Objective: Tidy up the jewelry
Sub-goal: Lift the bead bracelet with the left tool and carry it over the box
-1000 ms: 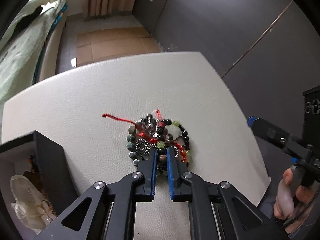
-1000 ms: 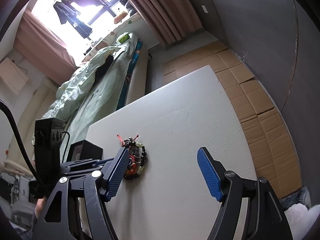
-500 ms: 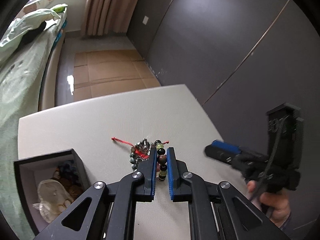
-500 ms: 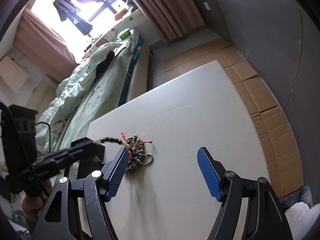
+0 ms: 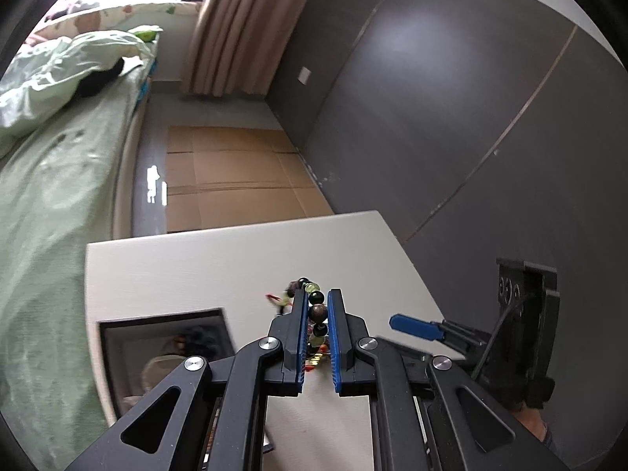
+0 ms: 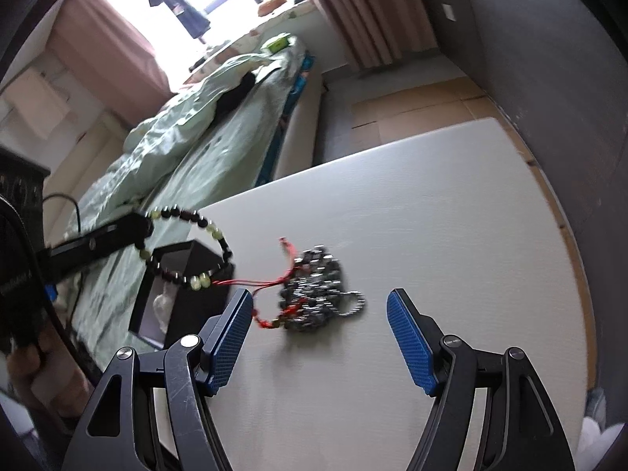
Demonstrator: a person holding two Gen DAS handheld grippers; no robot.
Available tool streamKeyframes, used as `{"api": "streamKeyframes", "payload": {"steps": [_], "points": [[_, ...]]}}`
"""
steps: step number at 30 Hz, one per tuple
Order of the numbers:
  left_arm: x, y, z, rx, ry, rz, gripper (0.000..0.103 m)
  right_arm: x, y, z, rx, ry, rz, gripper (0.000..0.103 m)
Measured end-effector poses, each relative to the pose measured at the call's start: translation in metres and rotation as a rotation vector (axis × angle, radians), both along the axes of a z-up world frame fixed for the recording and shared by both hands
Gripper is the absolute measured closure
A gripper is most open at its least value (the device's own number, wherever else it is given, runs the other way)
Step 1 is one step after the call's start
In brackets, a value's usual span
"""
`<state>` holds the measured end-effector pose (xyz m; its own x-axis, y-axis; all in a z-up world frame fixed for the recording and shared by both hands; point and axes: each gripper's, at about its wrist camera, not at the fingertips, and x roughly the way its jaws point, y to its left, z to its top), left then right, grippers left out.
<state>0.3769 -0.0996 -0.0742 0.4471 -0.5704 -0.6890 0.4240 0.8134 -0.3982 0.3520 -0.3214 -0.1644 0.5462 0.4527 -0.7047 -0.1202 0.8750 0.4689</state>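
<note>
My left claw [image 5: 316, 306] pinches one bead bracelet [image 6: 188, 247], lifted above the box [image 6: 184, 294]; its red cord (snagged) trails to the pile [image 6: 314, 294] ahead of my spread, empty right claw [image 6: 316, 329]. I should lift slowly, pinning the pile on the desk [image 6: 451, 216]

Left gripper [image 6: 147, 224] lifts bead bracelet [image 6: 192, 247] above jewelry pile [image 6: 318, 290]

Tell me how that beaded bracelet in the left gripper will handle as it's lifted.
Likely floppy: the beaded bracelet droops in a loop from the left gripper. It may snag, since a red cord trails to the jewelry pile.
</note>
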Motion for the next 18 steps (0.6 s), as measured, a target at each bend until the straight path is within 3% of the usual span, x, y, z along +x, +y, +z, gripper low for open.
{"api": "streamKeyframes", "payload": {"steps": [10, 18], "points": [[0.000, 0.040, 0.011, -0.031, -0.019, 0.054, 0.093, 0.001, 0.055, 0.003, -0.091, -0.033, 0.138, 0.040], [-0.003, 0.066, 0.010, -0.032, -0.001, 0.092, 0.093, 0.006, 0.093, -0.006, -0.242, -0.024, 0.176, 0.050]]}}
